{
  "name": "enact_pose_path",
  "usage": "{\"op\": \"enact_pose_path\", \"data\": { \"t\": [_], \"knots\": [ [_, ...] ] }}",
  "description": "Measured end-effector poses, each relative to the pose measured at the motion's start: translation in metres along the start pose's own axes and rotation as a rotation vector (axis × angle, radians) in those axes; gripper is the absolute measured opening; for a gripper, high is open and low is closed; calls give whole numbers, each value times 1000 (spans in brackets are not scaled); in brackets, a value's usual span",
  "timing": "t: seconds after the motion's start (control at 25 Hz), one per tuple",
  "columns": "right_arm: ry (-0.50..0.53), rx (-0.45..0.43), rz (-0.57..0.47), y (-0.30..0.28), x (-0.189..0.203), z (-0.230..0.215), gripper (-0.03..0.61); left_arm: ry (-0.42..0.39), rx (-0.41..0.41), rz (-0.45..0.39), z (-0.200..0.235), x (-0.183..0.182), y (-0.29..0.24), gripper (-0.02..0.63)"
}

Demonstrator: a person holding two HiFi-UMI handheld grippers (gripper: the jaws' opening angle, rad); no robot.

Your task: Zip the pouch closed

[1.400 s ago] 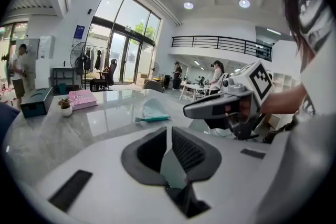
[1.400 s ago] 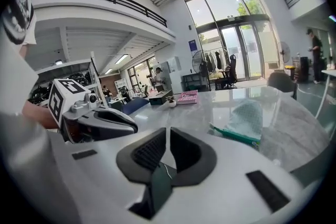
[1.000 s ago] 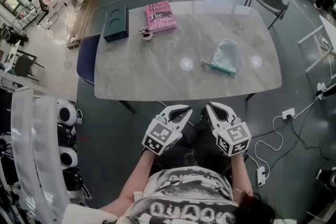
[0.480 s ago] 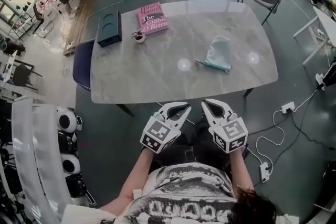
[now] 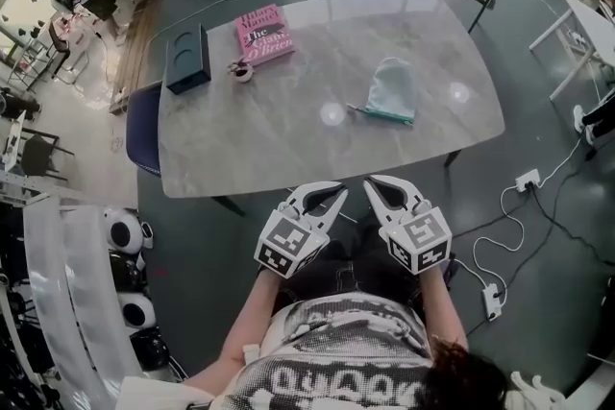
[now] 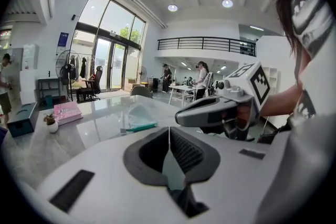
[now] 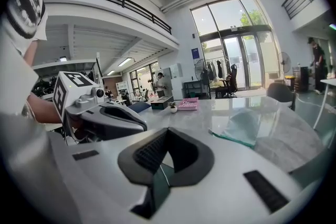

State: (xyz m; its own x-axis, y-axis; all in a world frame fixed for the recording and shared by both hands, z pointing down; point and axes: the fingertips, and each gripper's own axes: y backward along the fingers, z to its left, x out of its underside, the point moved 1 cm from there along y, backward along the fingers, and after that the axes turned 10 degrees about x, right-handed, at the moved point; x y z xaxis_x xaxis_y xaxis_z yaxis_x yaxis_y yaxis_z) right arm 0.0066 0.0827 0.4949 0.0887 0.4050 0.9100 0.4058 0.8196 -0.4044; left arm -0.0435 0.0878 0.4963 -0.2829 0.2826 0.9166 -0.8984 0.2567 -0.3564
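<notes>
- On the surface [image 5: 288, 144] the pouch [image 5: 392, 84] lies flat and pale. Its teal zipper edge [image 5: 384, 115] is turned toward the person, the side easiest to reach from the seat. From here the zip is too small to tell whether it is run shut.
- Well short of the pouch, past the near rim of the surface and over the person's lap, the left gripper [image 5: 334, 200] and the right gripper [image 5: 377, 187] sit side by side. Both point toward the pouch.
- Each gripper's jaws are closed on nothing; in each gripper's own view the ribbed pads meet with only air between them.
- Held low and back like this, the grippers look parked rather than working. That pose suits a pouch lying open and waiting for them, and equally a pouch already zipped and let go.
- Far to the left of the pouch stand a pink book [image 5: 262, 32], a dark box [image 5: 185, 58] and a small pot [image 5: 240, 70], all well clear of it.
- Against the earlier frames, the pouch keeps the same spot and facing relative to the book, and the grippers keep their closed, paired pose. Only the head camera's aim has swung, so the surface is framed differently.
</notes>
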Motion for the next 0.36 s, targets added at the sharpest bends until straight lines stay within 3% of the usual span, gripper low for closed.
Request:
{"op": "enact_pose_path", "data": {
  "t": [0.36],
  "knots": [
    [4,10,-2,1,5,7,-2,-12,17,9,-4,6,2,17]
  ]
}}
